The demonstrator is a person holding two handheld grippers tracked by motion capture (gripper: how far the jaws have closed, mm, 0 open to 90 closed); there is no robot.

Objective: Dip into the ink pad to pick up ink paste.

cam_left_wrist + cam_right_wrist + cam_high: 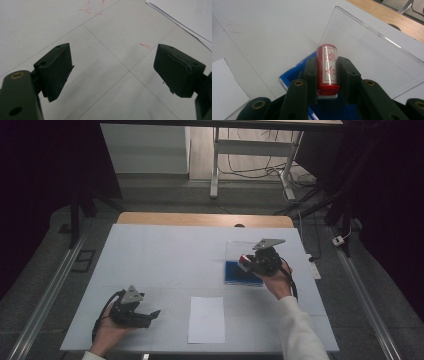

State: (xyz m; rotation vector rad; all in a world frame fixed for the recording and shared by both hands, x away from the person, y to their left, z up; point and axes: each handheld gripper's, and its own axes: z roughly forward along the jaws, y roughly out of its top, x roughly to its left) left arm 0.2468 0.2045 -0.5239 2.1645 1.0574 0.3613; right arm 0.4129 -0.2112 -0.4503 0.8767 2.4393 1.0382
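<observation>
Clamped in the right gripper's (327, 77) shut jaws, a red stamp (327, 68) hangs over the blue ink pad (243, 272), ready for the paper (207, 319); the left gripper (113, 71) waits wide open, empty, above the bench (165, 260).

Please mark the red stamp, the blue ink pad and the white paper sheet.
red stamp (327, 68), right gripper view, its label side.
blue ink pad (239, 272), high view, its bare blue surface.
white paper sheet (206, 319), high view, its middle.

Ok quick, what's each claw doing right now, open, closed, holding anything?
Left claw: open, nothing between its jaws, just the table below.
Right claw: closed on the red stamp, above the blue ink pad.
</observation>
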